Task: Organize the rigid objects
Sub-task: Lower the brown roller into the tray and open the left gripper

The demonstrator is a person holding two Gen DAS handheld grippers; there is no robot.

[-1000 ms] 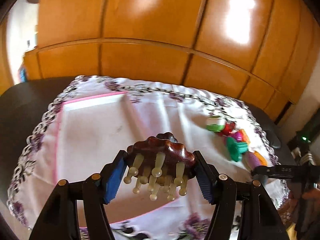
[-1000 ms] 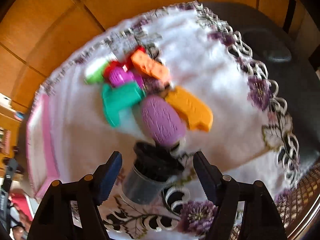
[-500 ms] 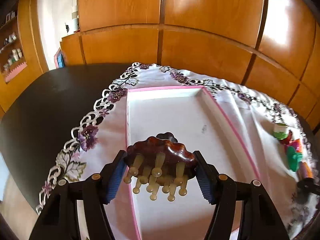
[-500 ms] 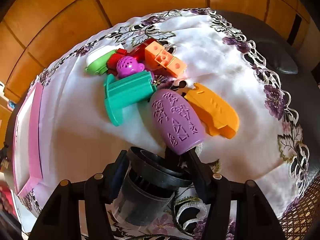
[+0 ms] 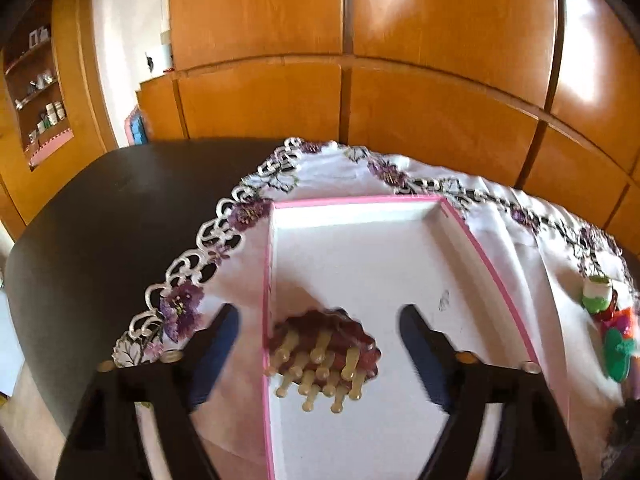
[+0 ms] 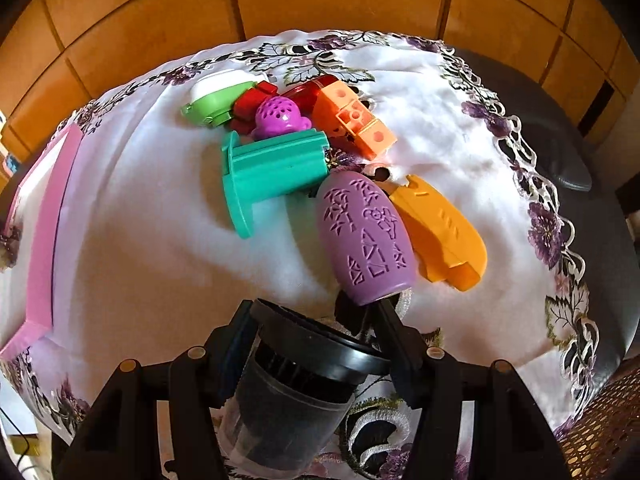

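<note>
A brown hair claw (image 5: 324,340) with pale teeth lies in the white, pink-rimmed tray (image 5: 480,248), against its left wall. My left gripper (image 5: 318,314) hangs over it with its jaws opening, both blue pads well clear of the claw. In the right wrist view my right gripper (image 6: 312,312) is shut on the rim of a clear cup with a black lid (image 6: 296,392), which stands on the embroidered cloth. Just beyond it lie a purple embossed piece (image 6: 364,236), an orange piece (image 6: 440,232) and a teal flanged piece (image 6: 272,168).
Further back sit an orange brick (image 6: 352,116), a magenta ball (image 6: 280,116), a red piece (image 6: 252,100) and a green-and-white lid (image 6: 220,96). The tray's rim (image 6: 44,216) shows at far left. Dark tabletop (image 5: 100,220) borders the cloth; wooden cabinets stand behind.
My left gripper swung left over the tray, then opened and let the hair claw drop inside. My right gripper came down and closed on the black-lidded cup.
</note>
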